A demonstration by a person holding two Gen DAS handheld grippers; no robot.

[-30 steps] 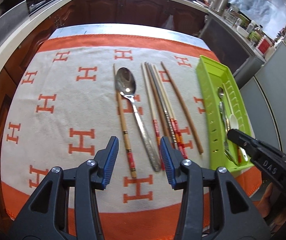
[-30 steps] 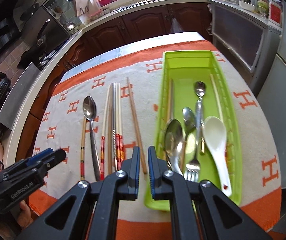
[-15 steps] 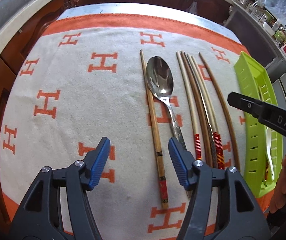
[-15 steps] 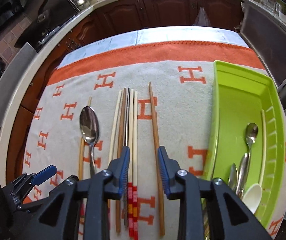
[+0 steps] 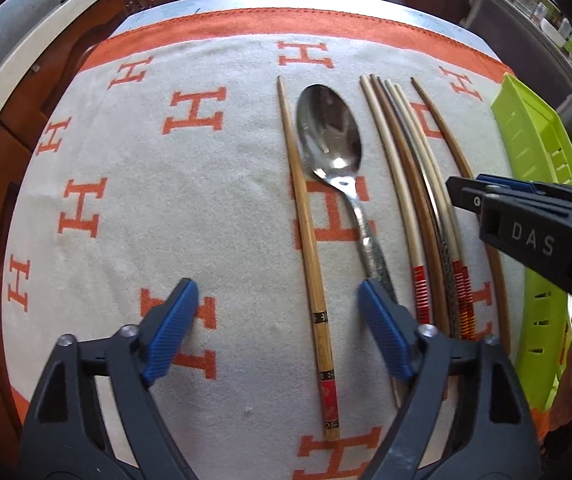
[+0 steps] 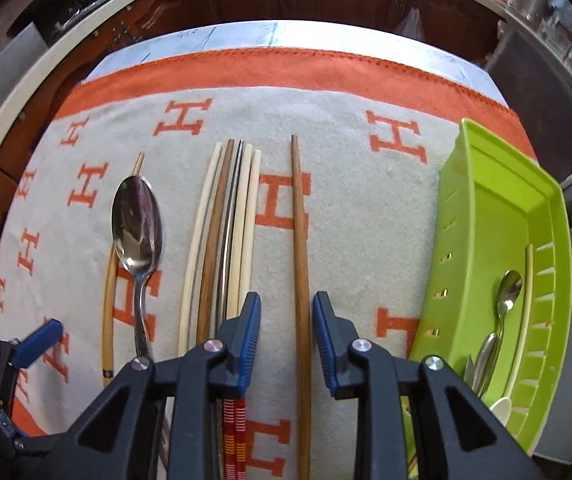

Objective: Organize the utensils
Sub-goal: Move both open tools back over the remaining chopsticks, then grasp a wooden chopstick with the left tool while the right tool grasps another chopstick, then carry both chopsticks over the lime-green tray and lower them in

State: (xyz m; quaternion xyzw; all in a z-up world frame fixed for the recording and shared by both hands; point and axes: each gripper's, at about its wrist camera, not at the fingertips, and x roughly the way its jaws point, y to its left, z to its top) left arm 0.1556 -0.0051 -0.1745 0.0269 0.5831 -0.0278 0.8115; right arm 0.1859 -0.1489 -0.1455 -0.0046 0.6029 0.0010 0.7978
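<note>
Claws (image 6: 286,340) lower — chopstick (image 6: 299,264) lengthwise between

The left gripper (image 5: 278,320) is being held wide open above the cloth (image 5: 126,200). A bamboo chopstick (image 5: 305,232) is being straddled between its fingers, a metal spoon (image 5: 333,148) is lying by the right finger.
</note>
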